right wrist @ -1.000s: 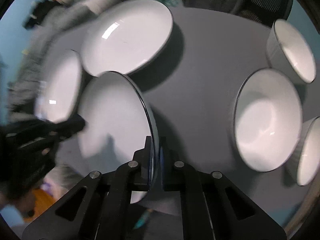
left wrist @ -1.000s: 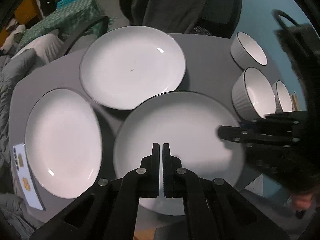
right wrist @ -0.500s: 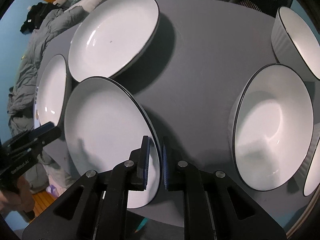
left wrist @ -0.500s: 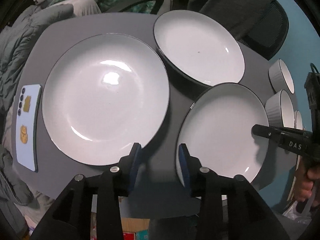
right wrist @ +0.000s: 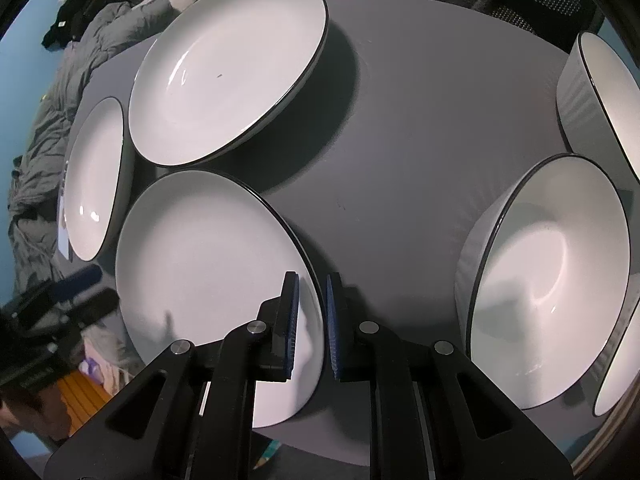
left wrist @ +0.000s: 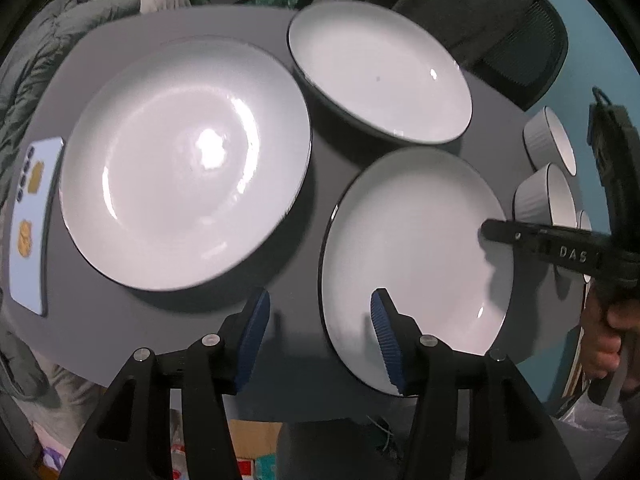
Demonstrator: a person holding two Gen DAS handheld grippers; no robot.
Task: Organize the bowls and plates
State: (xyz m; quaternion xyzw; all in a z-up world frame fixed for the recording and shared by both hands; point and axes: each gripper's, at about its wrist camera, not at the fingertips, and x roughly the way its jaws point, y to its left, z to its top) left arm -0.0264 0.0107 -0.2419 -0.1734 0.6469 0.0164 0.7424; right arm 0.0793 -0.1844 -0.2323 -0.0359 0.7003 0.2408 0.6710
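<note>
- The left wrist view looked steeply down along its own fingers onto a grey table, close above its near edge.
- The right wrist view looked steeply down too, close over the nearest plate, with bowls at its right.
- Both views shared the three plates, the bowls and each other's gripper at a side edge.

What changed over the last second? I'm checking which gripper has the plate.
The left gripper swung from above the near dark-rimmed white plate to its edge, and its jaws have just been opening; the rim now stands between them, ungripped. The right gripper stays clamped on that plate's opposite rim. The other two plates, the ribbed white bowls and the grey table look unmoved.
</note>
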